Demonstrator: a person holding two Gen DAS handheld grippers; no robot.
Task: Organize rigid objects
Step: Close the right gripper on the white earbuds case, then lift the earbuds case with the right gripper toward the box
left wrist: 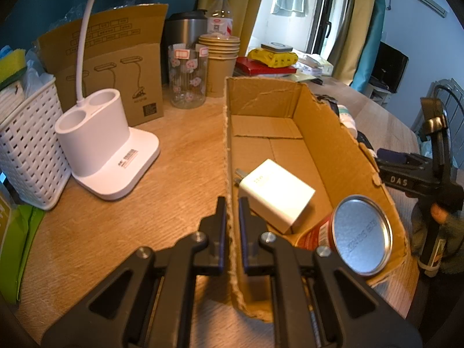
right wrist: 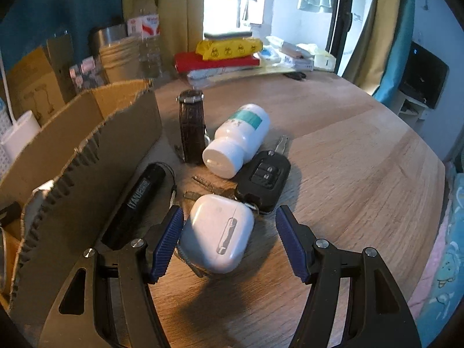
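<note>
My left gripper (left wrist: 232, 217) is shut on the left wall of the torn cardboard box (left wrist: 319, 133). Inside the box lie a white charger (left wrist: 275, 194) and a red tin can (left wrist: 359, 232) on its side. To the right of the box, my right gripper (right wrist: 229, 211) is open and tilted down over a white earbuds case (right wrist: 217, 232). The case sits between the blue pads, close to the left one and clear of the right. Around it on the table lie a black flashlight (right wrist: 136, 200), a car key (right wrist: 264, 177), a white pill bottle (right wrist: 237, 139) and a dark-strapped watch (right wrist: 191, 127).
Left of the box stand a white lamp base (left wrist: 107, 150), a white basket (left wrist: 26, 145), a lamp carton (left wrist: 121, 66), a glass jar (left wrist: 187, 75), paper cups (left wrist: 220, 63) and a water bottle (left wrist: 220, 11). Books and packets (right wrist: 226, 55) are stacked at the back. A person's hand (left wrist: 438, 211) shows beyond the box's right wall.
</note>
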